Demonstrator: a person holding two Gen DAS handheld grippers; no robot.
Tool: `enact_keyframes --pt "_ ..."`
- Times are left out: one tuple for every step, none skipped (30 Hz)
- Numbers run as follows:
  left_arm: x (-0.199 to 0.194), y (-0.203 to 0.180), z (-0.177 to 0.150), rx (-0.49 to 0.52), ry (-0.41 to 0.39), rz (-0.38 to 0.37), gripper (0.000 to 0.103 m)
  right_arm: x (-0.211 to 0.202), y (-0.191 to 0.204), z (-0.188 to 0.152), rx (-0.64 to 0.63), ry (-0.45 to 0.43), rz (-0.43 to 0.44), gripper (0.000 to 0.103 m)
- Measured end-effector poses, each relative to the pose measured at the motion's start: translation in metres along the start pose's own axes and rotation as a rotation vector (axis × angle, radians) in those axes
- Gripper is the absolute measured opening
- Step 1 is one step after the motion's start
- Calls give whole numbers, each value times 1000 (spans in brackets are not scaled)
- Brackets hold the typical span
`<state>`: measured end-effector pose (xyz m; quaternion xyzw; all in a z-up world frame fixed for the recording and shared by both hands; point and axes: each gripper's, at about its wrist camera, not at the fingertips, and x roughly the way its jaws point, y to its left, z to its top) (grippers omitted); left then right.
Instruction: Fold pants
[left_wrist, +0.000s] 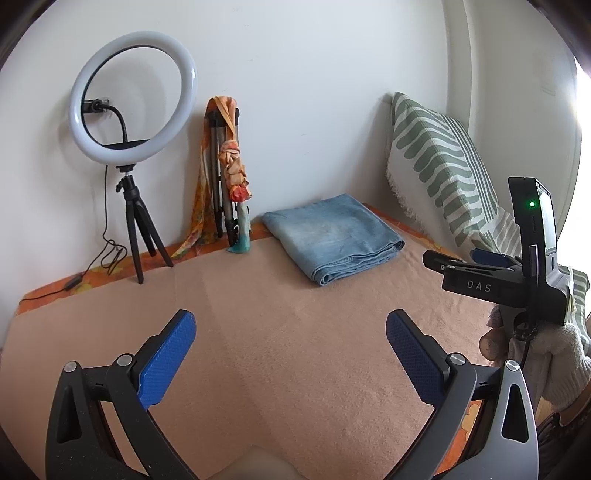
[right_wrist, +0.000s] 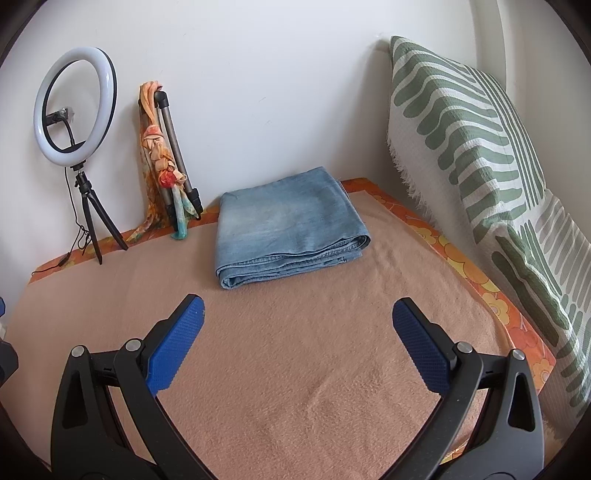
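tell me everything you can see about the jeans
The jeans are faded light blue denim, paler across the top panel. They are folded into a flat, roughly rectangular stack, with several layers and stitched hems showing along the near edge. They lie on the peach blanket, near the wall, between the leaning tripod and the striped pillow. Nothing rests on them, and neither gripper touches them.
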<state>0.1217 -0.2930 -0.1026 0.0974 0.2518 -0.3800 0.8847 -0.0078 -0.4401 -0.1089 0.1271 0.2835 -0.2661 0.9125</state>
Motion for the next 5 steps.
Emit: enact_keyframes --pt "0 0 0 2 0 1 102 0 0 0 1 1 1 103" --pt "1 0 0 4 2 -1 102 0 0 1 1 3 3 103" --pt "1 0 0 4 2 -2 102 0 0 0 0 3 3 103" --pt "1 0 0 2 2 -5 102 0 0 1 0 3 3 103" --pt "2 1 0 0 5 -13 102 1 0 1 0 4 3 103"
